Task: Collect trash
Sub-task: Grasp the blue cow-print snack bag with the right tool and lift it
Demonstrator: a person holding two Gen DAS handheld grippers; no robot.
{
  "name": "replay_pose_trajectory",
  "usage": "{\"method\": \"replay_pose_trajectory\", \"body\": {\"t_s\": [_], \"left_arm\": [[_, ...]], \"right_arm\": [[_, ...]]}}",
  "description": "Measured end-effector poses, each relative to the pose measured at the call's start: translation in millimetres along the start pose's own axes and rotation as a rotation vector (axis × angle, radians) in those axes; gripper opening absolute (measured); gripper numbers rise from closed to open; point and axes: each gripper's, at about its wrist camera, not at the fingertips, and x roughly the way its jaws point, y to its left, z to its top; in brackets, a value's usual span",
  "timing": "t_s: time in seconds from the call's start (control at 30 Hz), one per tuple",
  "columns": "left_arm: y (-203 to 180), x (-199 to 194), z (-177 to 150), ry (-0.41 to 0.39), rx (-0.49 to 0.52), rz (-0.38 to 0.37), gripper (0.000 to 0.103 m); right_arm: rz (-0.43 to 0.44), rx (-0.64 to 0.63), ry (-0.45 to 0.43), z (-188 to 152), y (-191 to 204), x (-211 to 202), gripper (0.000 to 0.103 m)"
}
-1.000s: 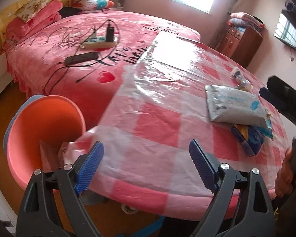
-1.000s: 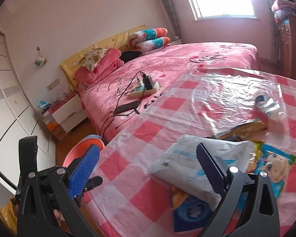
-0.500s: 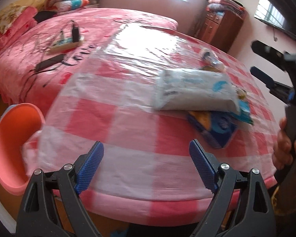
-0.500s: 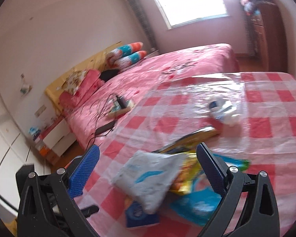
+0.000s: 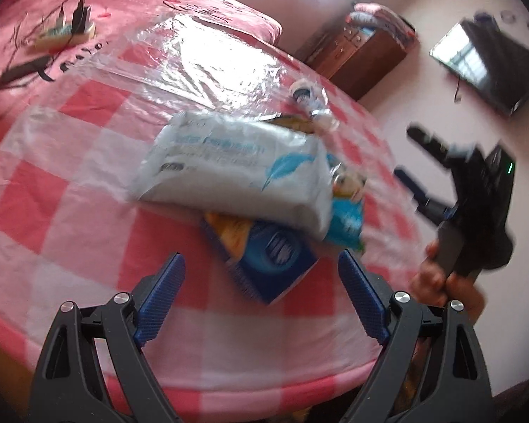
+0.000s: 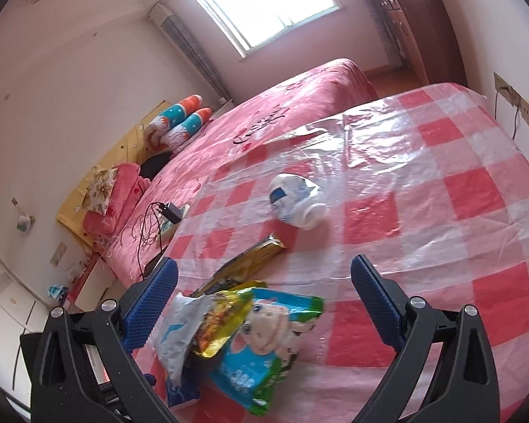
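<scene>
Both grippers hung with jaws spread wide over the trash heap, gripping nothing.

On the checked tabletop (image 5: 88,194), the white pack (image 5: 236,172) lay on a blue box (image 5: 271,264) and a cartoon bag (image 6: 264,345). The left gripper (image 5: 261,296) had the box's near corner between its jaws, untouched, the pack just beyond. The right gripper (image 6: 264,303) had the bag and a yellow wrapper (image 6: 222,320) between its jaws, no pad pressing. A crumpled bottle (image 6: 296,204) lay farther off, well apart.
</scene>
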Motion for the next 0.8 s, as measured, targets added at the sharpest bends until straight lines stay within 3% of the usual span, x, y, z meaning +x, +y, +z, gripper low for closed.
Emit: {"method": "replay_pose_trajectory", "body": {"t_s": [0.13, 0.33, 0.47, 0.7, 0.73, 0.77, 0.8], "left_arm": [[-4, 11, 21, -0.03, -0.044, -0.038, 0.089], [-4, 33, 56, -0.048, -0.079, -0.039, 0.089], [-1, 50, 82, -0.071, -0.106, 0.001, 0.089], [17, 58, 112, -0.102, -0.229, 0.003, 0.089], [19, 58, 115, -0.11, -0.233, 0.006, 0.089], [21, 59, 118, -0.115, -0.232, 0.015, 0.089], [24, 60, 121, -0.12, -0.226, 0.039, 0.089]], "right_arm": [[0.015, 0.016, 0.009, 3, -8, 0, 0.097], [0.021, 0.015, 0.034, 3, -11, 0, 0.097], [-0.012, -0.002, 0.091, -2, -10, 8, 0.097], [-0.021, -0.041, 0.198, -19, -1, 25, 0.096], [-0.021, -0.049, 0.213, -21, 2, 27, 0.09], [-0.024, -0.056, 0.234, -25, 4, 31, 0.078], [-0.031, -0.061, 0.247, -28, 5, 33, 0.075]]}}
